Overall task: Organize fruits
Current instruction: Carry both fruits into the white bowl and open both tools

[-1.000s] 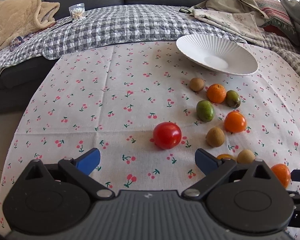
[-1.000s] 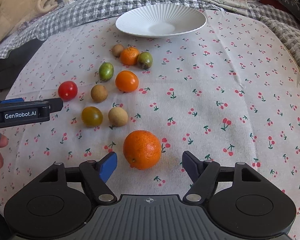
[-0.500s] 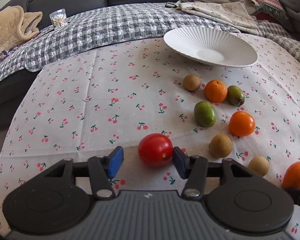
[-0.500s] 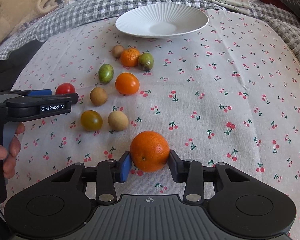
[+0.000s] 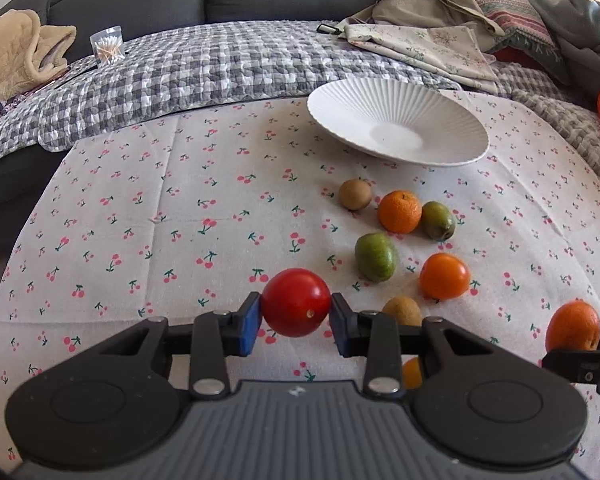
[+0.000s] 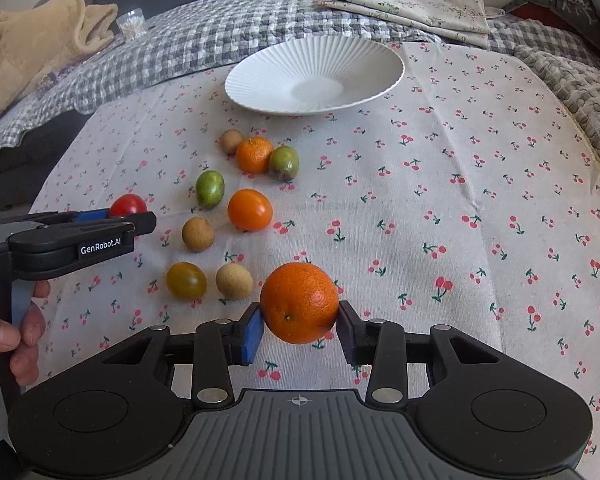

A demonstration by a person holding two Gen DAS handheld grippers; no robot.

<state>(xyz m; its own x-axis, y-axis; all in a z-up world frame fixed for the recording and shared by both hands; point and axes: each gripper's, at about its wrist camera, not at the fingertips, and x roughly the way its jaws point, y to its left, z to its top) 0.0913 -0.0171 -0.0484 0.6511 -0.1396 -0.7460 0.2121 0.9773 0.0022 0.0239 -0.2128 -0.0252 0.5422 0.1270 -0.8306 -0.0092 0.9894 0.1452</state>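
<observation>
While our left tongs (image 5: 296,317) are closing on the red tomato (image 5: 296,302) and half hiding a brown fruit (image 5: 402,311), our right tongs (image 6: 299,326) grasp the orange (image 6: 299,302), with open desk (image 6: 480,200) to its right.

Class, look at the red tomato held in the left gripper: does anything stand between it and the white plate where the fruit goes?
The left gripper, jaws closing, pinches the red tomato. Between it and the white plate lie a green fruit, a small orange and a brown fruit on the cloth. Lifted above them, nothing visible blocks the way.
</observation>
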